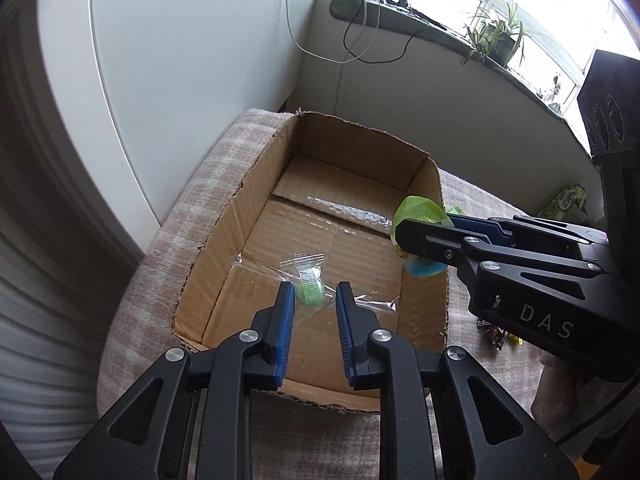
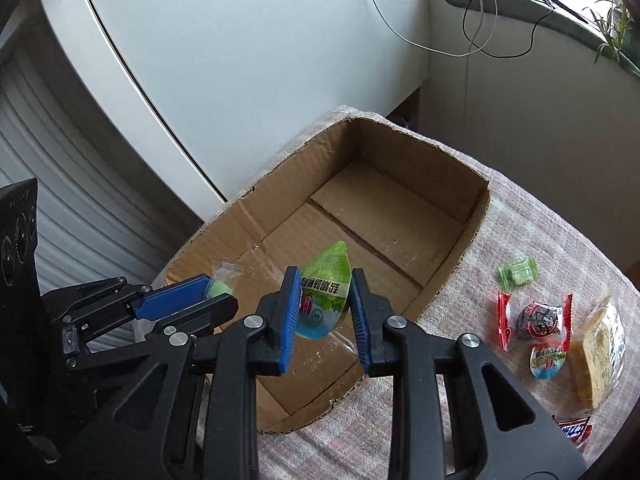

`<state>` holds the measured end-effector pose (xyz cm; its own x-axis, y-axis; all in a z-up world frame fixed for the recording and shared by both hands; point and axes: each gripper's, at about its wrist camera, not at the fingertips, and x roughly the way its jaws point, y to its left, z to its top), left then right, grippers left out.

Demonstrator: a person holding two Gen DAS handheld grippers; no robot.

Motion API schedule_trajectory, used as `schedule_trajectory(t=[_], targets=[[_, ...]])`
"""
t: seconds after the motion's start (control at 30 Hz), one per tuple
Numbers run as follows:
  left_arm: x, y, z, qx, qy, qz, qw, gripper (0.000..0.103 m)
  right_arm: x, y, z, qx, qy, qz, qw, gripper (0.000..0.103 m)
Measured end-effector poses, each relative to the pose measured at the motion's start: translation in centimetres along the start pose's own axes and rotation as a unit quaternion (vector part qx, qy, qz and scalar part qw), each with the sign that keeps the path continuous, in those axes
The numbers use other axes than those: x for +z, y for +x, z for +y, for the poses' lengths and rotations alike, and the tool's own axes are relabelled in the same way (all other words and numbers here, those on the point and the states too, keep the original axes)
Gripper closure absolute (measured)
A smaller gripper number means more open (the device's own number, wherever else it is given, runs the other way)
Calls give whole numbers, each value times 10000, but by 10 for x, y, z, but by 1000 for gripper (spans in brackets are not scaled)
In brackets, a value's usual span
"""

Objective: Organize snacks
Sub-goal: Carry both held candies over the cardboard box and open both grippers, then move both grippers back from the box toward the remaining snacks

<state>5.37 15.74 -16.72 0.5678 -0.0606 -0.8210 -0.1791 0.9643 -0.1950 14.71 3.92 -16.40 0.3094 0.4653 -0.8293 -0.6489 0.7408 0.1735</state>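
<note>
Between left claw (image 1: 314, 294) pads: small clear-wrapped green candy (image 1: 308, 286), gripped.
Right claw (image 2: 322, 300): clamps green jelly cup (image 2: 325, 288).
Below both: cardboard box (image 1: 224, 240).

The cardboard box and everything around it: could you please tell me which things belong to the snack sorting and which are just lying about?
Belongs to the job:
- open brown cardboard box
- green leaf-shaped jelly cup, in right gripper
- small clear-wrapped green candy, in left gripper
- loose wrapped snacks on the cloth, e.g. green candy, red-ended sweet

Just lying about:
- dangling cables
- windowsill plants
</note>
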Motion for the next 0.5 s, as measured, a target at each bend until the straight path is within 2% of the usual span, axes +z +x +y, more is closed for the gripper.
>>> schedule_trajectory(t=[0.07,0.1,0.13,0.5], targets=[[1,0,-1,34,3,1,10000,80,1,-2,1,-11,-6,-42,10000,62],[0,0,-1,51,-2,13,10000,77,1,-3,1,-52,-19,-88,9999,50],[0,0,-2,59,-4,9,10000,74,1,-5,0,-74,-14,-131,9999,43],[0,-4,-5,72,-10,-39,10000,71,-4,-23,-14,-130,224,-238,9994,43]])
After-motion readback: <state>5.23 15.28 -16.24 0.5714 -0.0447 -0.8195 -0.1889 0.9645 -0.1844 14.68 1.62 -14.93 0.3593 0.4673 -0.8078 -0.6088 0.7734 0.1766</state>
